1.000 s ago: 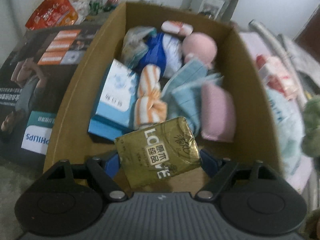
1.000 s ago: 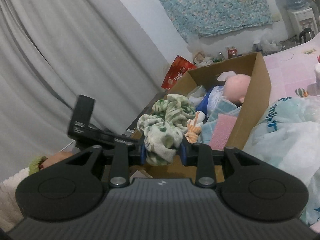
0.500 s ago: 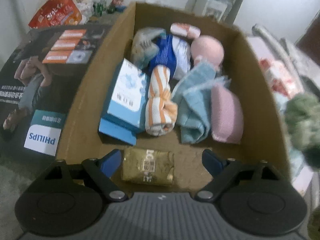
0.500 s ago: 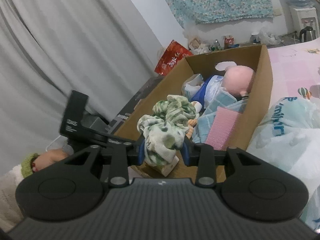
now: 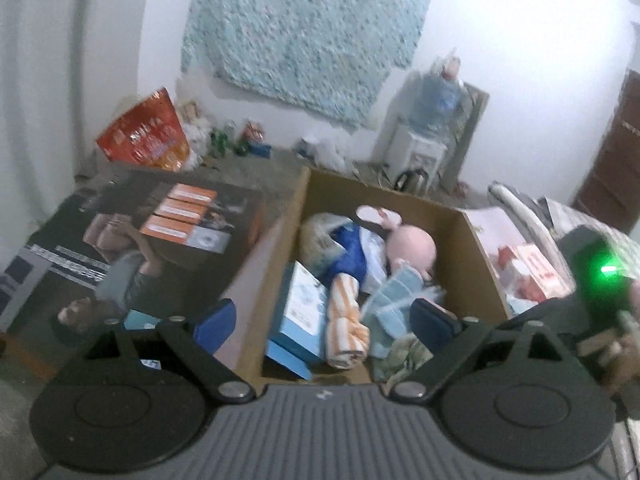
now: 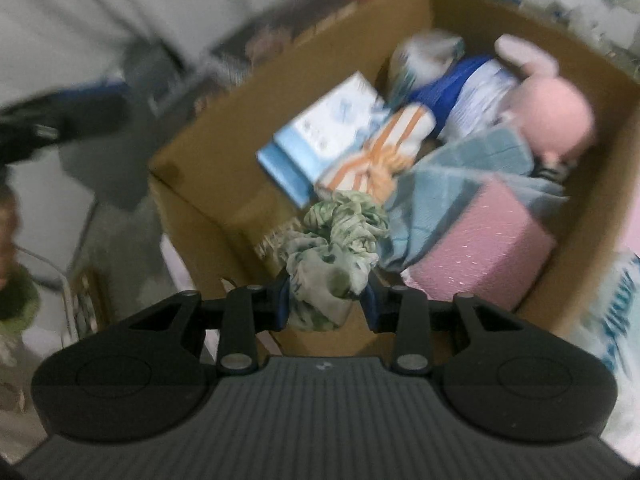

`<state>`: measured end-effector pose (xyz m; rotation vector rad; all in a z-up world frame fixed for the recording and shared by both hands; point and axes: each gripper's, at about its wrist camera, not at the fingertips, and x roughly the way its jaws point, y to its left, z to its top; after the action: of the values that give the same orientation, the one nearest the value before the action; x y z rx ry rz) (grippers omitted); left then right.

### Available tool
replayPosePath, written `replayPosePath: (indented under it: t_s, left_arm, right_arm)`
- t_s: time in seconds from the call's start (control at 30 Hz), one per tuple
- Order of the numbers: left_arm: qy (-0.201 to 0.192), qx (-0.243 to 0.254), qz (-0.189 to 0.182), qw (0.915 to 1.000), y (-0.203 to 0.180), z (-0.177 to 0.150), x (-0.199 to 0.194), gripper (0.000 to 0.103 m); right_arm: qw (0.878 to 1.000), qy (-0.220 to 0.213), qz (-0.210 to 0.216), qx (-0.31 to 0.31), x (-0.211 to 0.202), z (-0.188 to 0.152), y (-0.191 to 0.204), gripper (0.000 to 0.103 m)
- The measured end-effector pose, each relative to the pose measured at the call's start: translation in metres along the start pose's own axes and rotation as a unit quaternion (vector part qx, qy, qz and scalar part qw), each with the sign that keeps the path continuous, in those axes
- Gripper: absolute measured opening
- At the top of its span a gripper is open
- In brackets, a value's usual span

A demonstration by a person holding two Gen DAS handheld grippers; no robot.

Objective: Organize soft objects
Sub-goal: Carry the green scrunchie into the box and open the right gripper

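right gripper (image 6: 325, 303) clamped on green-spotted cloth (image 6: 334, 248), over cardboard box (image 6: 208, 184). left gripper (image 5: 323, 316) jaws just been opening, nothing btwn them.

1. The cardboard box (image 6: 208, 184) is plain brown.
2. The crumpled cloth (image 6: 336, 248) is white with green blotches.
3. The rolled towel (image 6: 384, 152) has orange and white stripes.
4. The sponge block (image 6: 484, 240) is pink.
5. The flat carton (image 6: 320, 136) is light blue.

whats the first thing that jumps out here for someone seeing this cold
The open cardboard box crammed with soft things, a pink plush toy at its far end and a pink sponge nearer. Just above its near edge, the right gripper pinches a green-spotted cloth, while the left gripper gapes empty.
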<state>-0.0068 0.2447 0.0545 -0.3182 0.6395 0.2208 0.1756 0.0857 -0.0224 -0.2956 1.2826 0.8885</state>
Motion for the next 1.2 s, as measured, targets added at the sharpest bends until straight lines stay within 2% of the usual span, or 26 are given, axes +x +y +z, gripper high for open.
replayPosePath:
  t_s: [0.23, 0.4, 0.63, 0.7, 0.8, 0.9, 1.03, 1.2]
  left_arm:
    - [-0.041, -0.042, 0.031, 0.9978, 0.03, -0.021, -0.015, 0.095]
    - [-0.051, -0.084, 0.034, 0.9946, 0.054, -0.038, -0.02, 0.095]
    - [-0.038, -0.113, 0.046, 0.9918, 0.075, -0.054, -0.015, 0.095]
    - [-0.035, -0.115, 0.05, 0.9915, 0.078, -0.056, -0.014, 0.095]
    - [-0.031, -0.114, 0.056, 0.9914, 0.079, -0.058, -0.013, 0.095]
    - [-0.027, -0.114, 0.053, 0.9917, 0.075, -0.059, -0.013, 0.096]
    - [-0.021, -0.115, 0.047, 0.9921, 0.069, -0.061, -0.015, 0.096]
    - [-0.023, -0.106, 0.045, 0.9931, 0.057, -0.06, -0.023, 0.096]
  right_arm:
    - [0.994, 0.106, -0.01, 0.006, 0.061, 0.014, -0.002, 0.034]
    - [0.99, 0.138, 0.001, 0.028, 0.085, 0.015, -0.009, 0.035]
    - [0.993, 0.098, 0.053, 0.042, 0.084, 0.019, -0.003, 0.035]
    - [0.993, 0.086, 0.062, 0.042, 0.083, 0.018, -0.001, 0.039]
    - [0.995, 0.076, 0.049, 0.044, 0.076, 0.018, 0.002, 0.067]
    - [0.996, 0.056, 0.045, 0.061, 0.061, 0.019, -0.005, 0.08]
    - [0.994, 0.017, 0.063, 0.092, 0.035, 0.018, -0.014, 0.081]
    - [0.987, -0.058, 0.091, 0.121, -0.008, 0.002, -0.029, 0.081]
